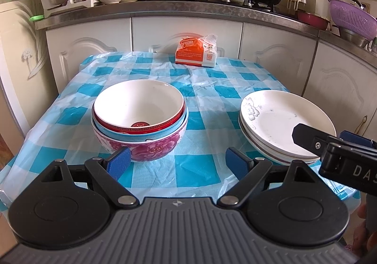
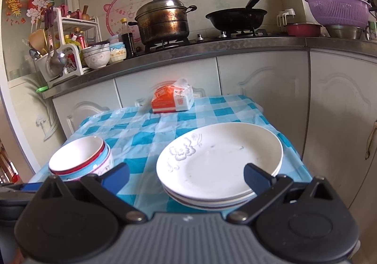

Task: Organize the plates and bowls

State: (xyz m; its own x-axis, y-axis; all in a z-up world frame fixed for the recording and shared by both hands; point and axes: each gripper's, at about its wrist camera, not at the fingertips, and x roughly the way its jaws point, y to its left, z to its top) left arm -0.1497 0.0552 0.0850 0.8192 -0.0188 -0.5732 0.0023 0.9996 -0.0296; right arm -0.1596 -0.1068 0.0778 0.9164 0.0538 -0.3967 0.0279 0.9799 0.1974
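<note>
On the checkered table (image 1: 165, 176) three bowls (image 1: 139, 120) sit nested at the left, and a stack of plates (image 2: 219, 165) rests at the right, well apart from them. The left tongs (image 1: 178, 161) hover apart and empty, near the bowls. The right tongs (image 2: 186, 175) are also apart, seemingly just above the plates' near rim. A tissue pack (image 1: 196, 52) lies at the table's far edge.

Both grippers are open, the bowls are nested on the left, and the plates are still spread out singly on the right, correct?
Not quite: the plates are stacked in one pile, as the right wrist view shows. The nested bowls sit left, and the left gripper and right gripper are open.
</note>
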